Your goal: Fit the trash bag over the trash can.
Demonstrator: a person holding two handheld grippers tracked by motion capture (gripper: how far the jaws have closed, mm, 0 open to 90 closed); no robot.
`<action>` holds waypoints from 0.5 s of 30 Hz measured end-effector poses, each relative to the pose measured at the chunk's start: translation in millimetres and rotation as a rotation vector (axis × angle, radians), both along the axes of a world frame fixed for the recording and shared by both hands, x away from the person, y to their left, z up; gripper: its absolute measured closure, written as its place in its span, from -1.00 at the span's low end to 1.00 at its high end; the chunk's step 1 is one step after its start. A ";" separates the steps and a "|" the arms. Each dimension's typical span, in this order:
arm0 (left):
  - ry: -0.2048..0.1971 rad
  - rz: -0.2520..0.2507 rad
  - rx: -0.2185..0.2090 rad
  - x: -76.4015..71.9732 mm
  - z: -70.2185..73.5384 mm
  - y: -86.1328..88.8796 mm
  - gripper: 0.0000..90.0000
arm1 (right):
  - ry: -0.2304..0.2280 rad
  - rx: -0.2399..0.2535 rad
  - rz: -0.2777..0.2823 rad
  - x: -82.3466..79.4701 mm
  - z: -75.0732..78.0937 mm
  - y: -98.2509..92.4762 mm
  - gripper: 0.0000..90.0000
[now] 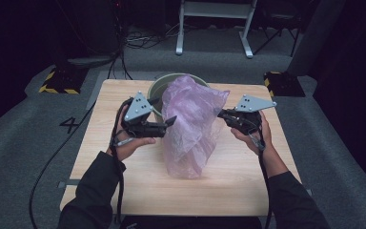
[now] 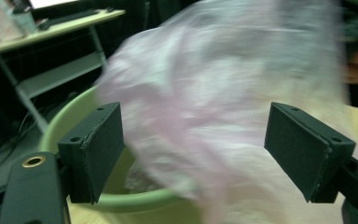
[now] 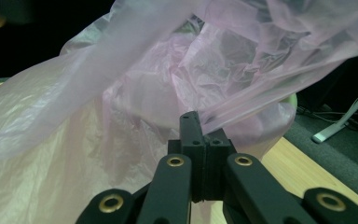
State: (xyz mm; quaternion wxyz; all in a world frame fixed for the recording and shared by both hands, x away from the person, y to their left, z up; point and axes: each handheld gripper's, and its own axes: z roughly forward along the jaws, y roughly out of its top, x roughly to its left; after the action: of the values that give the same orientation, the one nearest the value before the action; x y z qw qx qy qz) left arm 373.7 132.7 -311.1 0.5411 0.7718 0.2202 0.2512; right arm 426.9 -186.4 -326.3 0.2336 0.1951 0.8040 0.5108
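Wooden tabletop (image 1: 124,191) carries a green bucket (image 1: 156,90) beyond both tongs. Right tongs (image 1: 220,113) pinch the pink bag (image 1: 190,124); left tongs (image 1: 171,120) gape empty beside it.

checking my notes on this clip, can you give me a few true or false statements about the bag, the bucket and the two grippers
1. The right gripper is shut on the pink plastic bag. True.
2. The left gripper is clamped on the bag. False: its jaws stand open, nothing pinched between them.
3. The green bucket stands at the far side of the wooden table. True.
4. The bag lies flat on the floor. False: it is held up over the table, in front of the bucket.
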 end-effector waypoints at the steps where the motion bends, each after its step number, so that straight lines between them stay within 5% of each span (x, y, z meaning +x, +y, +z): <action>1: -0.011 -0.024 0.017 -5.8 -0.2 -5.7 -0.60 | -0.002 0.000 -0.004 0.2 1.3 1.1 1.00; 4: -0.035 -0.093 0.055 -21.6 -1.5 -21.0 -0.63 | -0.011 -0.010 -0.009 0.6 4.5 4.3 1.00; 8: -0.055 -0.118 0.071 -36.5 -4.0 -35.7 -0.64 | -0.014 -0.016 -0.018 1.7 6.4 5.0 1.00; 12: -0.053 -0.127 0.113 -44.9 -10.0 -46.6 -0.66 | -0.014 -0.021 -0.028 2.3 6.8 4.4 1.00; 15: -0.057 -0.092 0.201 -45.0 -20.2 -54.8 -0.66 | -0.011 -0.025 -0.029 3.3 6.9 3.7 1.00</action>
State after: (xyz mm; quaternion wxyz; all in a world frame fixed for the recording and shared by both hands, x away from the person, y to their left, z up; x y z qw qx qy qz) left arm 328.8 77.8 -331.3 0.4779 0.8240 0.1424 0.2688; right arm 430.2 -182.7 -319.4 0.2478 0.2011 0.8062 0.4983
